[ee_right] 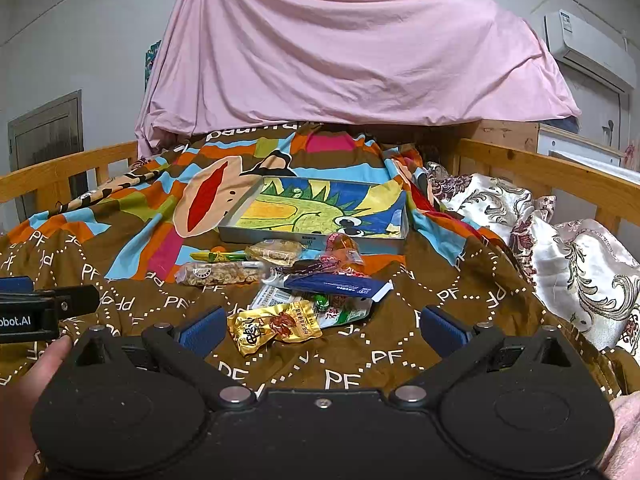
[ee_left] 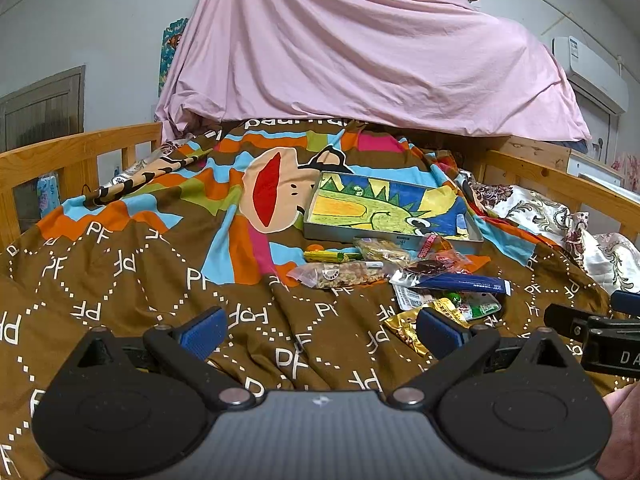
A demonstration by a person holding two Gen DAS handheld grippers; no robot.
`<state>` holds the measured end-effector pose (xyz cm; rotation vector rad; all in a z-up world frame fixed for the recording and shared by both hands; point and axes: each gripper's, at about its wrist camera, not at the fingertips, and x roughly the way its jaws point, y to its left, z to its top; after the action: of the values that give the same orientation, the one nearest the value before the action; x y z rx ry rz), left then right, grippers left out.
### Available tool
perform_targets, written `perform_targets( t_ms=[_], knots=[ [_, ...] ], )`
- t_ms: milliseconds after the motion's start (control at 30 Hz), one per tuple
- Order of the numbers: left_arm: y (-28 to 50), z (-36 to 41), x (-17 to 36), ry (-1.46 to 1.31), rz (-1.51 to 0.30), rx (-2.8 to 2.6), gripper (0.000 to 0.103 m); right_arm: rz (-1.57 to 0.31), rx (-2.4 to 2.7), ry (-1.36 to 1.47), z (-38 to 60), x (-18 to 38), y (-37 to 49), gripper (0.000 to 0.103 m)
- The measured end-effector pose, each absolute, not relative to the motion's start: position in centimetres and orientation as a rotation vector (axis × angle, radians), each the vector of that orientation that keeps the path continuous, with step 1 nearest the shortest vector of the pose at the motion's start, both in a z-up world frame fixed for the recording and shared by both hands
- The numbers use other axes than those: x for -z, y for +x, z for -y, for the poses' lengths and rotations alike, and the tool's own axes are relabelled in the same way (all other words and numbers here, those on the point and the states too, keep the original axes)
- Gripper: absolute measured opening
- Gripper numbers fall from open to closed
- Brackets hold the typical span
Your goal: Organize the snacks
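Note:
A pile of snack packets lies on the brown patterned bedspread in front of a shallow box (ee_right: 320,236) with a drawn dragon picture inside. The pile holds a gold packet (ee_right: 276,326), a dark blue bar (ee_right: 336,283), a clear bag of nuts (ee_right: 220,274), a green stick (ee_right: 218,257) and a red-orange packet (ee_right: 342,249). The box also shows in the left wrist view (ee_left: 390,236), with the gold packet (ee_left: 404,326) there. My right gripper (ee_right: 320,330) is open and empty, just short of the gold packet. My left gripper (ee_left: 318,330) is open and empty, left of the pile.
Wooden bed rails (ee_right: 560,172) run along both sides. A pink sheet (ee_right: 340,48) hangs over the far end. A floral quilt (ee_right: 560,256) is bunched at the right. The other gripper shows at each view's edge (ee_right: 44,308).

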<state>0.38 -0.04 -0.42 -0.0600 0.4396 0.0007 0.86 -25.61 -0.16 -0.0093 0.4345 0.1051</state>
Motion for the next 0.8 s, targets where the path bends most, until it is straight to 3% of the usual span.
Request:
perform_targets(
  t_ms=[800],
  knots=[
    [0.37,-0.34,0.62,-0.124,-0.477,0.003,0.103,-0.436,-0.116,-0.004,25.27,0.17,0.92,0.102]
  ],
)
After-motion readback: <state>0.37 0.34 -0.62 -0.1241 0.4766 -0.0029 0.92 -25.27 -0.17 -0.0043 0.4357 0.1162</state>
